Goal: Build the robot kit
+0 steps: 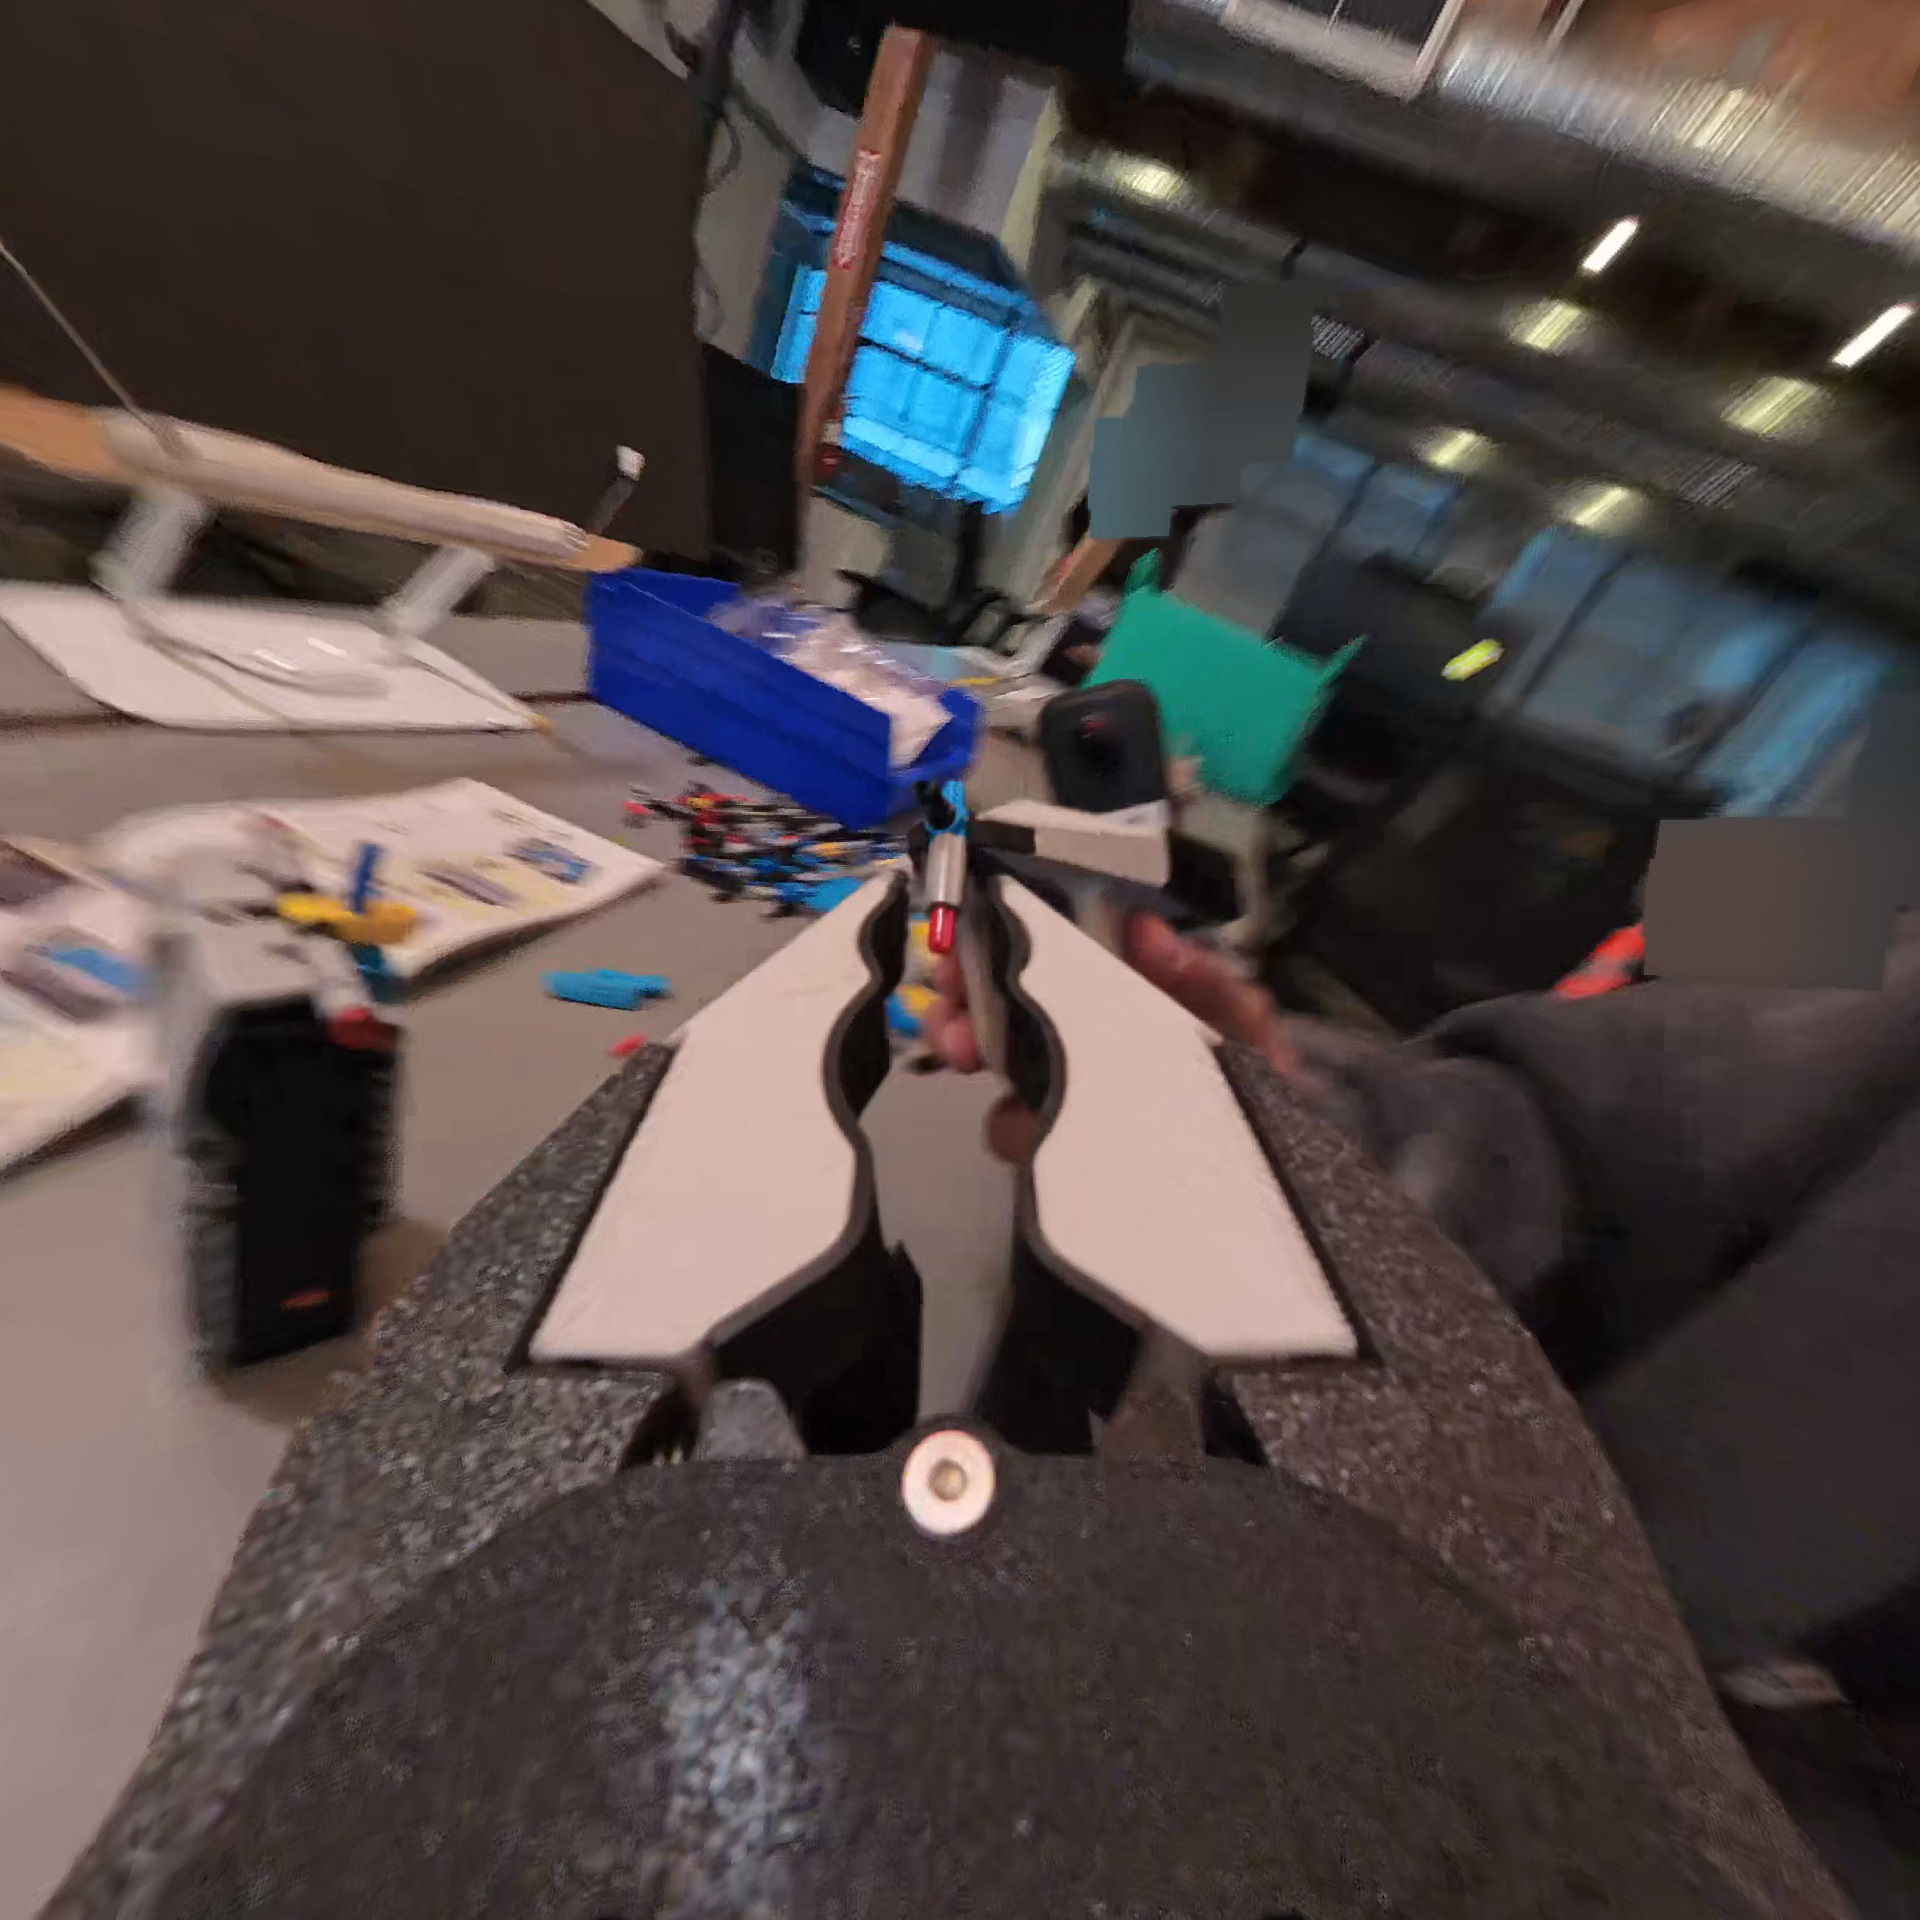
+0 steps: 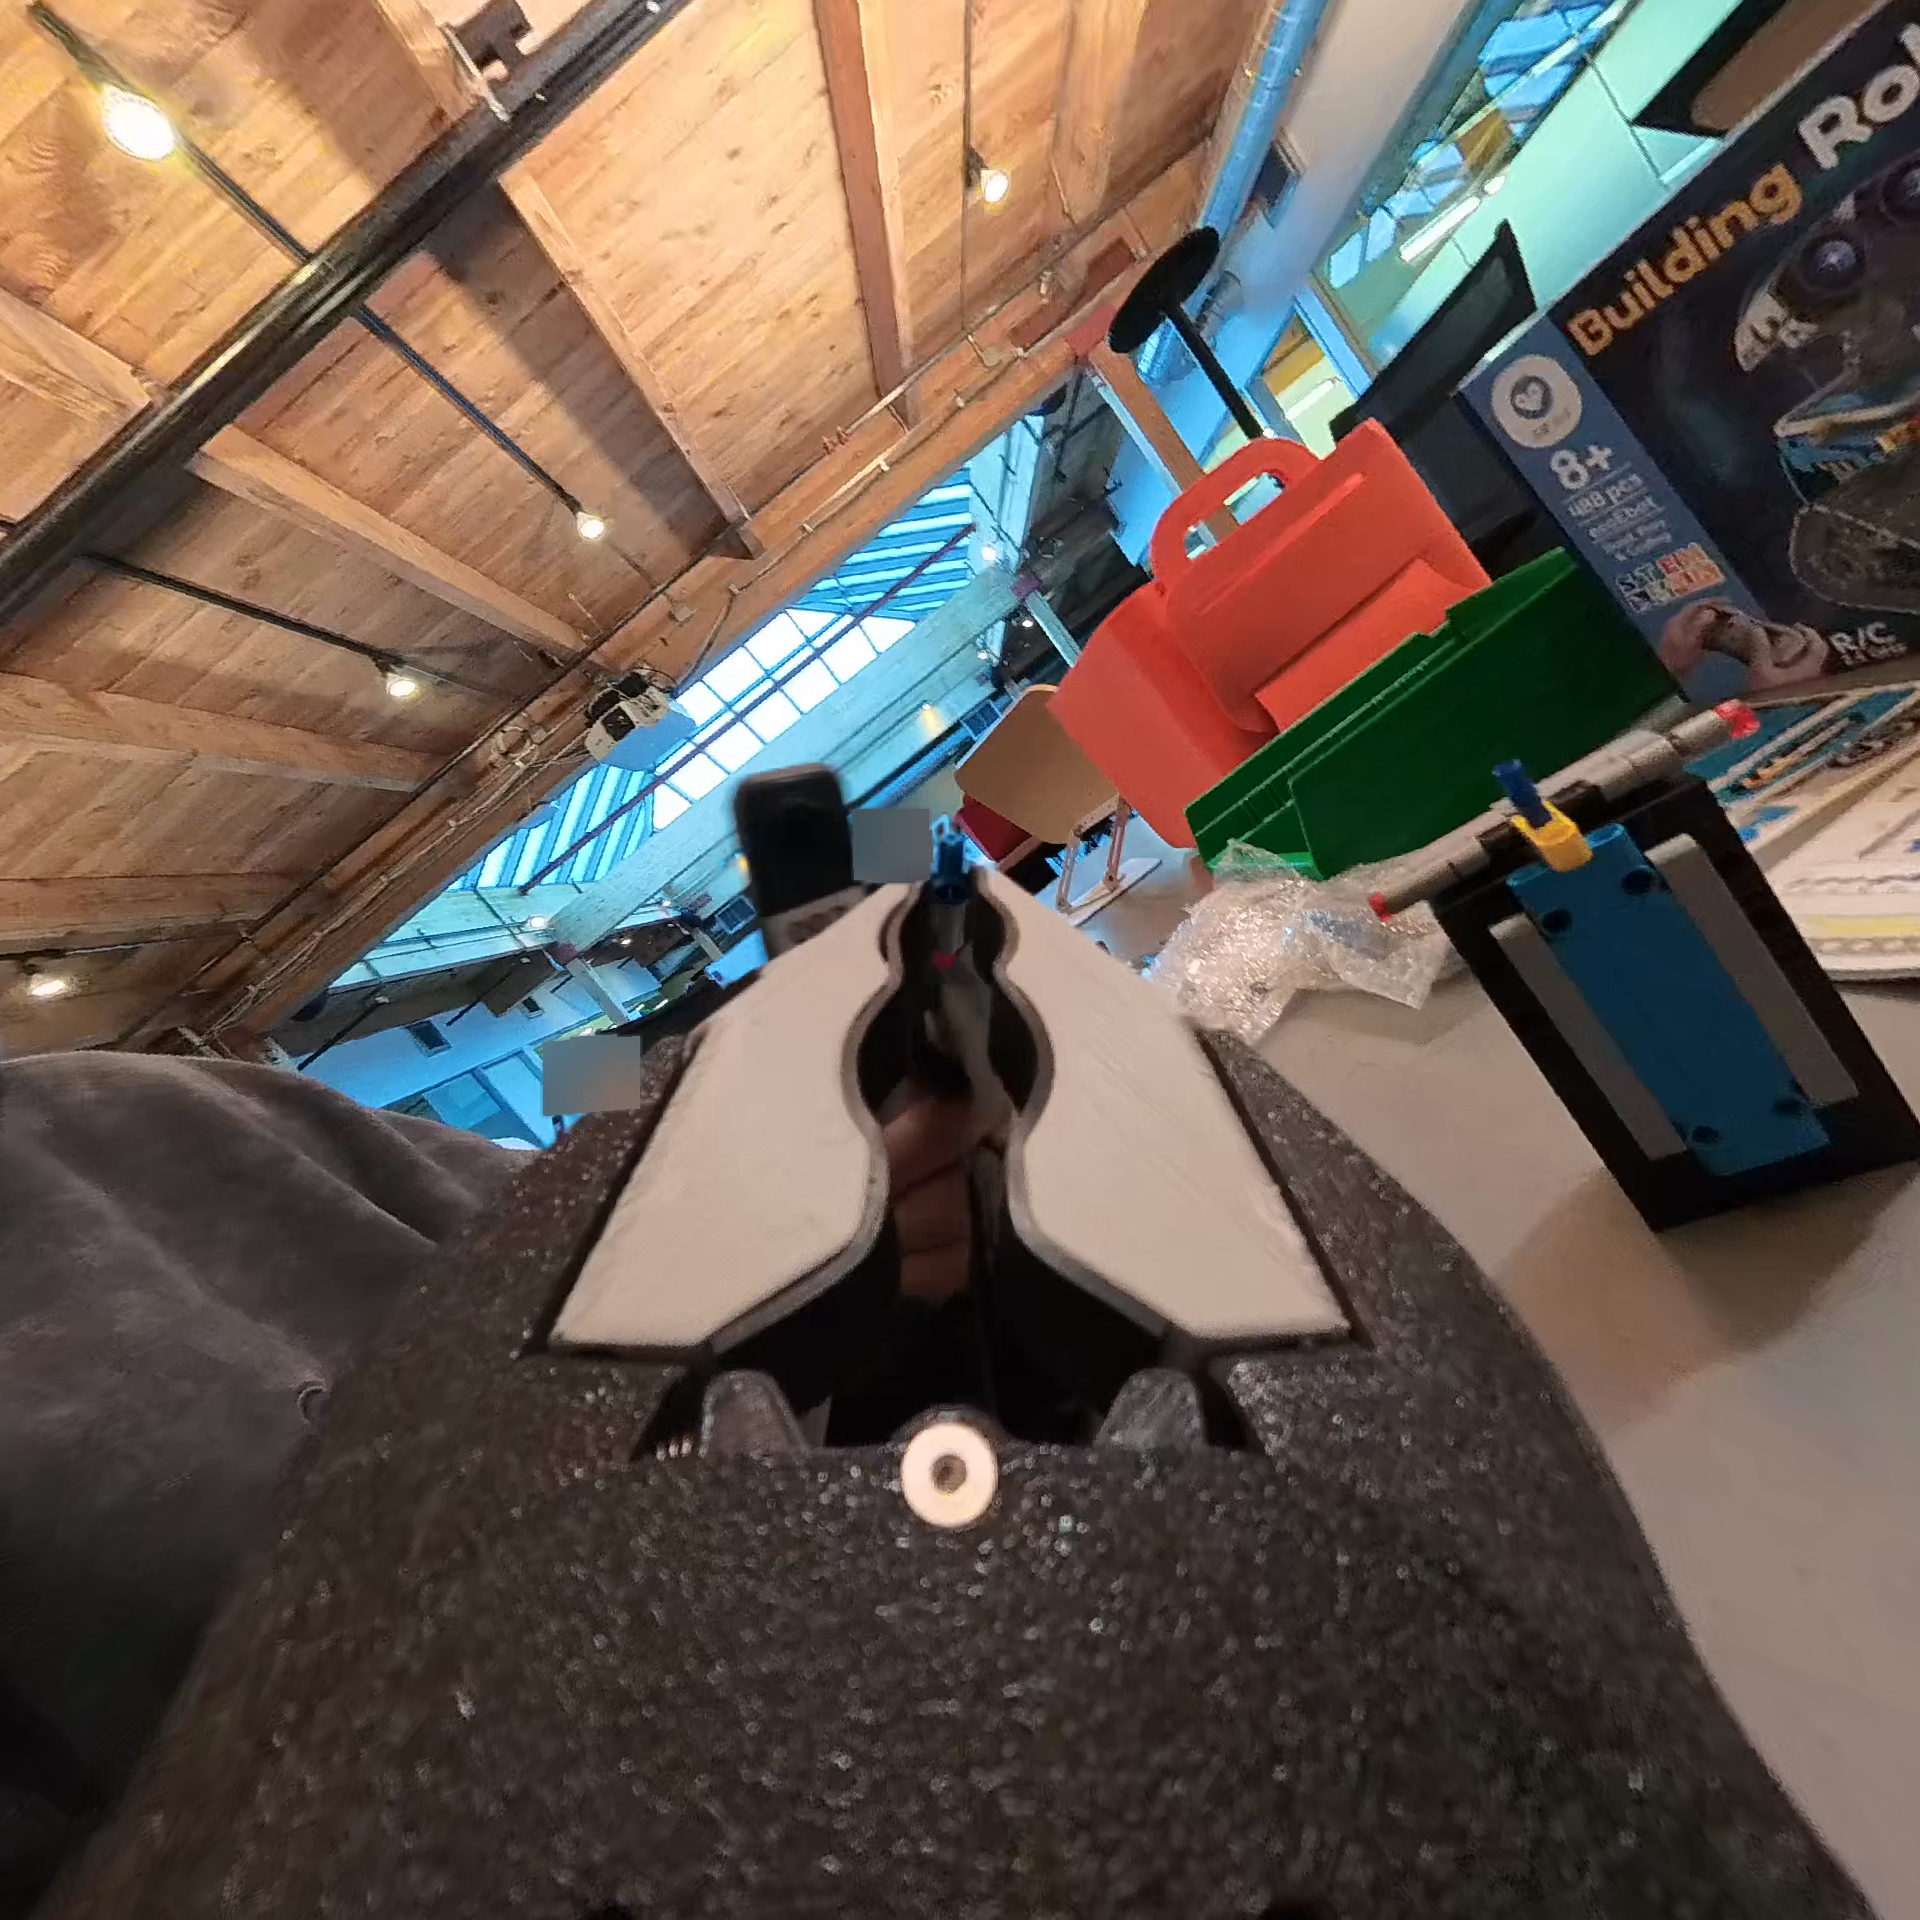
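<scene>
A short grey rod with a red end and a blue connector (image 1: 943, 873) sits between the tips of my left gripper (image 1: 948, 888), whose jaws stand narrowly apart around it. My right gripper (image 1: 1081, 847) comes in from the right and meets the same piece. In the right wrist view the rod (image 2: 948, 920) lies lengthwise between the nearly closed tips of my right gripper (image 2: 943, 894). The left gripper's camera block (image 2: 795, 831) shows just behind it. Both grippers are held above the grey table. Hands and dark sleeves show behind the fingers.
A black stand with a blue block and more grey rods (image 2: 1683, 997) stands on the table (image 1: 281, 1174). There is a blue bin (image 1: 748, 707), a pile of small parts (image 1: 769, 842), an open booklet (image 1: 499, 862), a green bin (image 2: 1434, 727), an orange case (image 2: 1247, 644) and crumpled plastic (image 2: 1288, 935). My left and right fingertips are right by each other.
</scene>
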A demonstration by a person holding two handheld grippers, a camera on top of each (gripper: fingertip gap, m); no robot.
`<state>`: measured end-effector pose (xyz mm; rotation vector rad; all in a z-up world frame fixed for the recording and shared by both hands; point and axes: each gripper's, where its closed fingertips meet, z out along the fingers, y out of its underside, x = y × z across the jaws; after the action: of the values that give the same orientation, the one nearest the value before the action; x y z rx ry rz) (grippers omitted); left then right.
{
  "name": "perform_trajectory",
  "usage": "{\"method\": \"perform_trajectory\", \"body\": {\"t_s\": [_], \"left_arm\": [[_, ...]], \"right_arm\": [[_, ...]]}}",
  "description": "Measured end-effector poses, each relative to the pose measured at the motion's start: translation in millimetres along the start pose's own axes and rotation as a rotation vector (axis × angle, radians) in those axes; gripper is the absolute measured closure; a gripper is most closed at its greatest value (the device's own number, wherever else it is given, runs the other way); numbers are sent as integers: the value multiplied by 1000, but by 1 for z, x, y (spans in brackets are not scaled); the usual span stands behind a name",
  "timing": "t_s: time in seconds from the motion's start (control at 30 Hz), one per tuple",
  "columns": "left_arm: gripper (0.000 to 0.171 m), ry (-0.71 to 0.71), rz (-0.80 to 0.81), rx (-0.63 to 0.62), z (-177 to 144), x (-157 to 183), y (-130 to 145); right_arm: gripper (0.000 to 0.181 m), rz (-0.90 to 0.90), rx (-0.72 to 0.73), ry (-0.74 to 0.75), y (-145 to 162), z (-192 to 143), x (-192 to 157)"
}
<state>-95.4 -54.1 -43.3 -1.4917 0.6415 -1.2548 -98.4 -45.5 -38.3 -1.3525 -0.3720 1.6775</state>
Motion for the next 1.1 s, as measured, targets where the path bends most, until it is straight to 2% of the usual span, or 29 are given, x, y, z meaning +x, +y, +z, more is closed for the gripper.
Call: {"method": "perform_trajectory", "body": {"t_s": [0.07, 0.17, 0.27, 0.33, 0.47, 0.53, 0.7, 0.93, 1.1], "left_arm": [[147, -148, 268, -36, 0, -8, 4], [146, -307, 595, -55, 0, -14, 5], [147, -370, 746, -39, 0, -17, 5], [155, -382, 824, -9, -1, -16, 2], [160, -402, 997, -25, 0, -14, 8], [160, -415, 1039, -24, 0, -15, 8], [161, -394, 1021, -24, 0, -16, 9], [165, -356, 1020, -7, -5, -15, 8], [165, -374, 1039, 0, -7, -17, 9]], "right_arm": [[174, 18, 7, 47, -1, -1, 8], [174, 86, 16, 46, -2, -2, 12], [174, 179, 23, 5, 0, 0, 10], [171, 230, 26, -16, 2, 1, 9], [175, 309, 30, -43, 5, 3, 9], [175, 325, 26, -52, 7, 3, 10], [175, 319, -4, -36, 12, 4, 14], [174, 423, -33, -97, 16, 6, 12], [175, 381, -64, -77, 19, 7, 13]]}}
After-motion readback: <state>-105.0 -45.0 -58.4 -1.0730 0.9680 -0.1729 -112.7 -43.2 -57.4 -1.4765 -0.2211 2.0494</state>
